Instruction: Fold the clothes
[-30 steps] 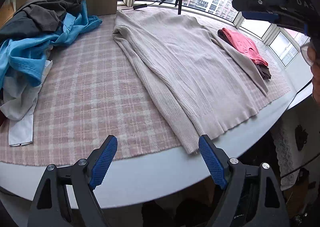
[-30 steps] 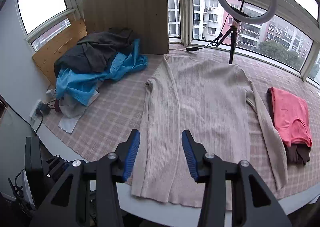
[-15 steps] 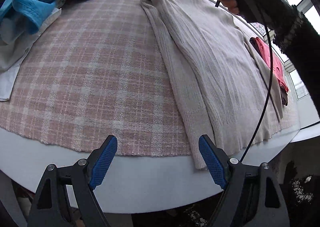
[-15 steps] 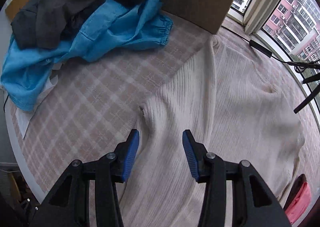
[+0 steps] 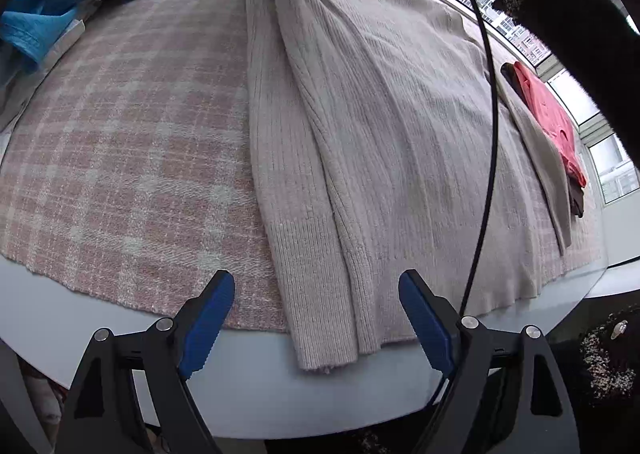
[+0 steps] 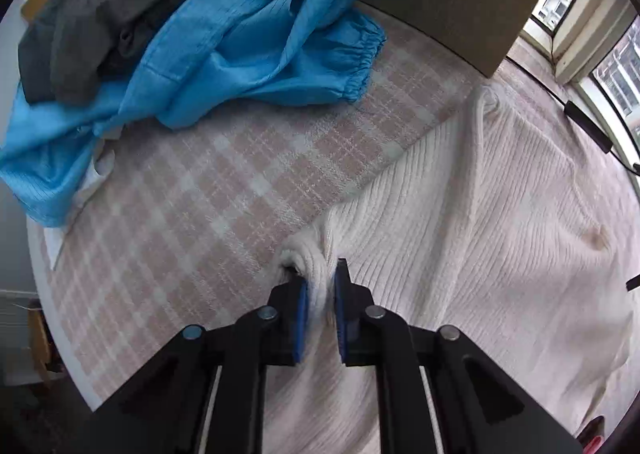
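Cream ribbed knit sweater [image 5: 360,125]: spread flat on the pink-and-white plaid woven cloth [image 5: 132,125], its hem and left sleeve cuff hanging slightly over the near edge of the cloth.
Pale grey tabletop [image 5: 256,386]: carries the plaid cloth; its rounded rim shows below the sweater's hem.
Left hand-held gripper [image 5: 316,322]: jaws spread wide, holding nothing, hovering at the tabletop edge with the sweater's sleeve cuff between its blue pads [image 5: 206,320].
Right hand-held gripper [image 6: 320,294]: jaws pinched tight on a bunched fold of the sweater at the far end of the left sleeve, near the shoulder; the knit puckers between the blue pads [image 6: 301,306].
Person's dark sleeve [image 5: 560,5]: reaches across the top of the left wrist view, with a black cable [image 5: 490,125] trailing over the sweater.
Bright blue shiny garment [image 6: 224,53]: heaped beyond the sweater's left side, with a dark grey garment [image 6: 132,1] lying on top.
Folded coral-red garment [image 5: 548,113]: lies just beside the sweater's right sleeve, on a dark brown piece [image 5: 576,205].
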Demonstrator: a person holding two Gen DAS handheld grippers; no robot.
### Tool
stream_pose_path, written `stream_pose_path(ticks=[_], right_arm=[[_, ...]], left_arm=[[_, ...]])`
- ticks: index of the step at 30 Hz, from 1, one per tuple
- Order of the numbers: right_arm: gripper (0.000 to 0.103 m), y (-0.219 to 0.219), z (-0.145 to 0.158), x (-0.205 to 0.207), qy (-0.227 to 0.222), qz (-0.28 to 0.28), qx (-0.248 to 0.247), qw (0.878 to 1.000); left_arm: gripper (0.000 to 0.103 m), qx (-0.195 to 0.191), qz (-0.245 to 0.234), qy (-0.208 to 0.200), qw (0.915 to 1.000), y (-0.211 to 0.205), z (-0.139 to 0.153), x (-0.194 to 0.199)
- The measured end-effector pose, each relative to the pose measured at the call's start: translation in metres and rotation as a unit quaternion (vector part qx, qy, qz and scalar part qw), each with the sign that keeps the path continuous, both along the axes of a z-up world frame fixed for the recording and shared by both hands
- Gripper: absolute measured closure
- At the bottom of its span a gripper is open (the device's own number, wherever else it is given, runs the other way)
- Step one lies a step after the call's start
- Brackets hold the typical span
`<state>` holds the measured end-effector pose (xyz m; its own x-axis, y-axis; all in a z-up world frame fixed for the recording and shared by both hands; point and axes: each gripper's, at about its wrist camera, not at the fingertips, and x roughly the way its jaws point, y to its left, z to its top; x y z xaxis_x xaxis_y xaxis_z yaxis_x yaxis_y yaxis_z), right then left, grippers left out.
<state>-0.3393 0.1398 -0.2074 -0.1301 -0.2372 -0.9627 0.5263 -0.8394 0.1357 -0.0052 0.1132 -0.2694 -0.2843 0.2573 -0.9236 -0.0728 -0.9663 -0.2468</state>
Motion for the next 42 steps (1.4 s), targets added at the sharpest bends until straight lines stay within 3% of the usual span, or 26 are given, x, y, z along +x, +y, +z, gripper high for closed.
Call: stream_pose_path(ticks=[3, 5, 8, 9, 16, 24, 32, 42], right_arm=[[0.093, 0.013, 0.006, -0.013, -0.009, -0.024, -0.037, 0.999], [0.093, 0.011, 0.000, -0.012, -0.013, -0.019, -0.032, 0.999], [0.093, 0.009, -0.002, -0.011, -0.015, -0.016, -0.040, 0.999], [0.093, 0.009, -0.001, -0.011, -0.017, -0.019, -0.045, 0.999], [0.093, 0.028, 0.011, -0.015, -0.014, -0.042, -0.095, 0.994], [0.093, 0.099, 0.034, -0.023, 0.023, -0.110, -0.149, 0.982], [0.093, 0.145, 0.000, -0.012, 0.028, -0.171, -0.113, 0.978], [0.093, 0.163, -0.012, 0.002, 0.031, -0.187, -0.079, 0.979]], left_arm=[[0.032, -0.022, 0.001, 0.012, 0.9997, 0.007, 0.002, -0.005], [0.068, -0.029, 0.004, 0.018, 0.9994, 0.009, 0.004, -0.008], [0.089, 0.002, 0.014, 0.017, 0.9997, 0.003, 0.008, -0.010], [0.090, 0.004, 0.014, 0.019, 0.9997, 0.003, 0.010, -0.011], [0.093, -0.010, -0.015, 0.050, 0.9986, 0.016, 0.038, -0.011], [0.094, -0.017, -0.114, 0.070, 0.9908, 0.045, 0.059, -0.010], [0.095, -0.035, -0.195, 0.052, 0.9789, 0.079, 0.040, -0.010], [0.096, -0.042, -0.255, 0.027, 0.9658, 0.098, 0.032, 0.005]])
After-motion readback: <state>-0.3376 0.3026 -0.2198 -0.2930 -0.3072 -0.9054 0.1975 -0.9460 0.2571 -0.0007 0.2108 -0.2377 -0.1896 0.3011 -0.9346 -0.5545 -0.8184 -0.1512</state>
